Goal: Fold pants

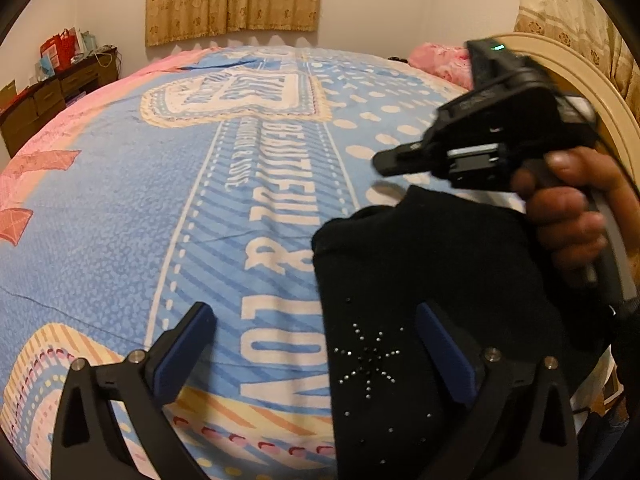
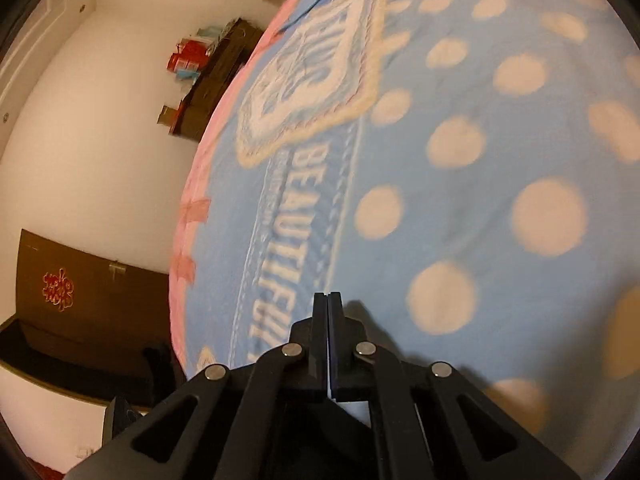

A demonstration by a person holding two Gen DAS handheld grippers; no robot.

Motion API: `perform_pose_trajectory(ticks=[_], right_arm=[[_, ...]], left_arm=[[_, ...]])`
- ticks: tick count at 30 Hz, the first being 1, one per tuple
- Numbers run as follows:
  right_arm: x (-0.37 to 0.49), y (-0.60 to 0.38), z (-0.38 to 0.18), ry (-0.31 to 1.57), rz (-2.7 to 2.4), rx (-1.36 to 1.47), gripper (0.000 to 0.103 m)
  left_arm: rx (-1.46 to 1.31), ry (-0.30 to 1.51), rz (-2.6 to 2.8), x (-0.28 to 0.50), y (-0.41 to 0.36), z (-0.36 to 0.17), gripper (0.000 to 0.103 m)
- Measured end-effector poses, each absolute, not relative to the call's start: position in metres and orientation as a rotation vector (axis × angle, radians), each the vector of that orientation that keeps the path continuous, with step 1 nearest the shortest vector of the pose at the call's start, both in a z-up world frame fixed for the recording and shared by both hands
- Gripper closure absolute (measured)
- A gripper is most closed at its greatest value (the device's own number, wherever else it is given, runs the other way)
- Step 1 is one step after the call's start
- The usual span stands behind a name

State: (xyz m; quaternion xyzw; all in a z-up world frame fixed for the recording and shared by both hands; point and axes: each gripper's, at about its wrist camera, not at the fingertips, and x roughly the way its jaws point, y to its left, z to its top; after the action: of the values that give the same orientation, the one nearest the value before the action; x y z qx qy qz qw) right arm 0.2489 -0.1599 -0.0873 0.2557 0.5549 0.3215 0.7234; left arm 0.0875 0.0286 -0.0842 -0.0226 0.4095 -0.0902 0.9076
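Observation:
The black pants (image 1: 420,280), studded with a small star of rhinestones, lie bunched in a folded heap on the blue bedspread (image 1: 200,200) at the lower right of the left wrist view. My left gripper (image 1: 316,324) stands wide open low over the heap's left edge. Its right finger (image 1: 444,352) is over the black cloth and its left finger (image 1: 188,348) over the bedspread. A hand (image 1: 568,224) holds my right gripper (image 1: 380,162) just beyond the heap's far corner, apart from the cloth. In the right wrist view that gripper (image 2: 328,300) is shut with nothing between its fingers, above the dotted bedspread (image 2: 480,160).
A cream headboard (image 1: 592,92) and a pink pillow (image 1: 440,60) are at the far right of the bed. A dark wooden dresser (image 1: 48,96) with red bags stands along the left wall, and curtains (image 1: 232,0) hang behind. A brown cabinet (image 2: 88,300) stands beside the bed's edge.

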Motion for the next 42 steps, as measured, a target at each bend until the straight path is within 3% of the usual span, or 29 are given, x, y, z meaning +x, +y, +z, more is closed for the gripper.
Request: perform_pose_trajectory(ticks=[5,6,7,9,17,19,20,22,27,33,38,42], right_arm=[[0.228,-0.152,-0.059,1.23,0.846,0.524,0.102],[0.227,-0.146,-0.057,1.262,0.876,0.506,0.092],[0.228,-0.139,-0.057,1.305,0.892,0.473,0.069],[0.227,-0.13,-0.061,1.381,0.901,0.439,0.048],[0.237,-0.086,-0.066,1.547,0.928,0.262,0.049],[0.234,-0.07,-0.068,1.597,0.937,0.167,0.062],[0.231,-0.062,-0.07,1.608,0.929,0.104,0.063],[0.225,-0.051,-0.072,1.615,0.912,0.007,0.081],[0.212,-0.05,-0.061,1.484,0.891,-0.112,0.092],[0.235,-0.059,-0.076,1.486,0.844,0.035,0.093],[0.231,-0.107,-0.047,1.351,0.752,0.184,0.091],[0.19,-0.142,-0.023,1.226,0.709,0.163,0.068]], left_arm=[[-0.055,0.838,-0.177,0.087,0.03,-0.085,0.0],[-0.056,0.836,-0.174,0.087,0.03,-0.085,0.0],[-0.058,0.836,-0.172,0.086,0.03,-0.085,0.0],[-0.058,0.835,-0.172,0.085,0.03,-0.085,0.0],[-0.055,0.835,-0.179,0.083,0.031,-0.085,0.0],[-0.054,0.834,-0.179,0.082,0.03,-0.085,0.0],[-0.055,0.835,-0.179,0.082,0.031,-0.085,0.0],[-0.054,0.835,-0.179,0.083,0.031,-0.085,0.0],[-0.052,0.829,-0.173,0.082,0.03,-0.086,0.0],[-0.045,0.829,-0.164,0.082,0.028,-0.086,0.0],[-0.046,0.829,-0.163,0.082,0.027,-0.086,0.0],[-0.043,0.827,-0.159,0.081,0.027,-0.085,0.0]])
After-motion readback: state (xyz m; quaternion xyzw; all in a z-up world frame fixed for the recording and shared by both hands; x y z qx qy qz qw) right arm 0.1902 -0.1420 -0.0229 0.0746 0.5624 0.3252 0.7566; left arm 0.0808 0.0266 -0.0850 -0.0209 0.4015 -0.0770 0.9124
